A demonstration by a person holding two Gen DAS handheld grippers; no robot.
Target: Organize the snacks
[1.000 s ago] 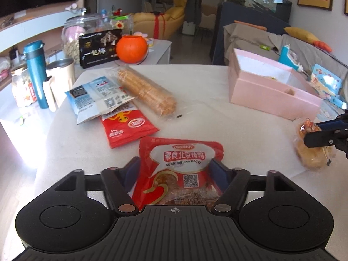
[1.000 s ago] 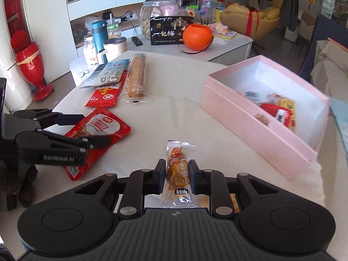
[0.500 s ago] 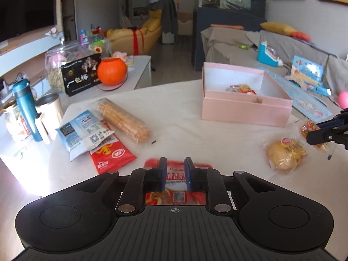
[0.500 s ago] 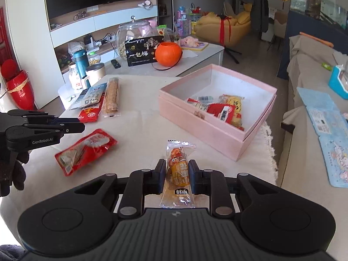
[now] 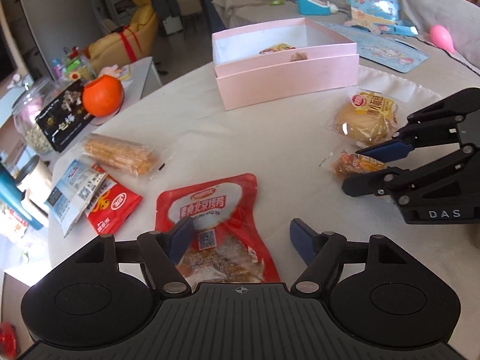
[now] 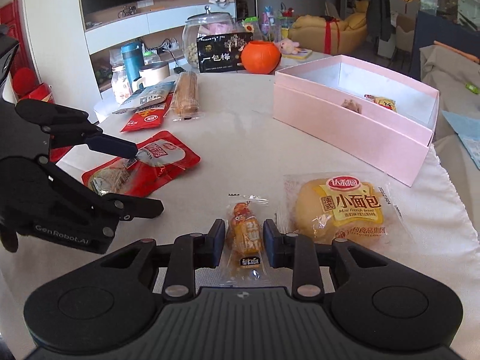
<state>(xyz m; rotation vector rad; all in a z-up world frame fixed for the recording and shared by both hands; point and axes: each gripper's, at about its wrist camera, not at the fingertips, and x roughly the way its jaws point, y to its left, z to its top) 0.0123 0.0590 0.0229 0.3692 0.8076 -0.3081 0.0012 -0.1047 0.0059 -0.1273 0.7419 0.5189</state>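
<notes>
A large red pouch (image 5: 210,219) lies flat on the white table, partly under my left gripper (image 5: 240,234). Its jaws are opening wide and do not grip the pouch. From the right wrist view the left gripper (image 6: 148,180) hovers over the pouch (image 6: 156,162). A small orange snack packet (image 6: 244,234) rests on the table between the pads of my right gripper (image 6: 243,234). Those jaws are opening, with thin gaps either side of the packet. A wrapped mini bread (image 6: 339,210) lies just right of it. The open pink box (image 6: 345,120) behind holds a few snacks.
At the far left lie a biscuit roll (image 5: 120,153), a blue-white packet (image 5: 75,189) and a small red packet (image 5: 114,207). An orange pot (image 5: 103,96), a black box (image 5: 60,120) and a glass jar stand beyond the table edge. A sofa is behind the box.
The left gripper went from shut on the red pouch to wide open, and the pouch now lies on the table. The right gripper sank to the table beside the bread and its jaws parted.
</notes>
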